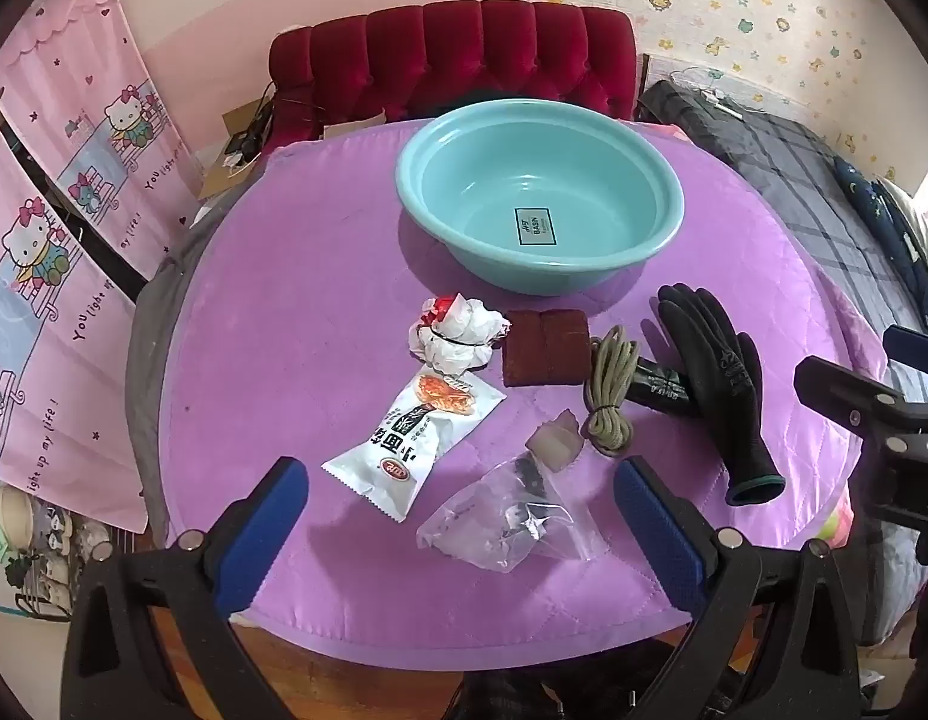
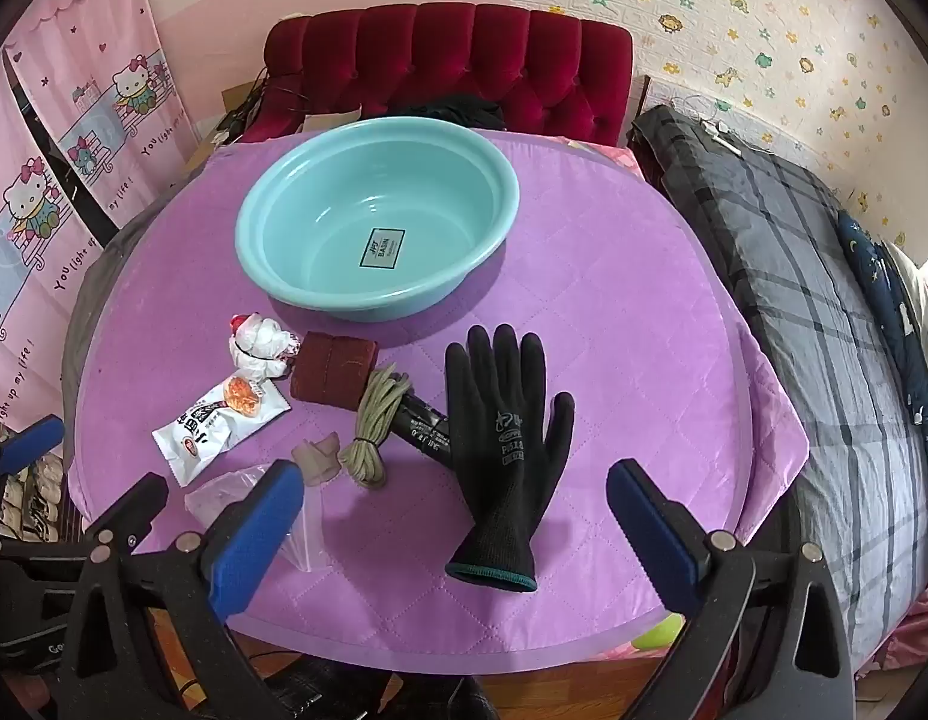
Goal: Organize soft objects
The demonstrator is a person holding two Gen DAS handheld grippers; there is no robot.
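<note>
Where basin (image 1: 656,252) sits, glove (image 2: 506,450) nearby

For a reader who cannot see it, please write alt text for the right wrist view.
A black glove lies flat on a purple quilted mat between the open blue fingers of the right gripper. Behind it stands an empty turquoise basin; to its left lie a rope coil, a snack packet and a crumpled white bag.
</note>
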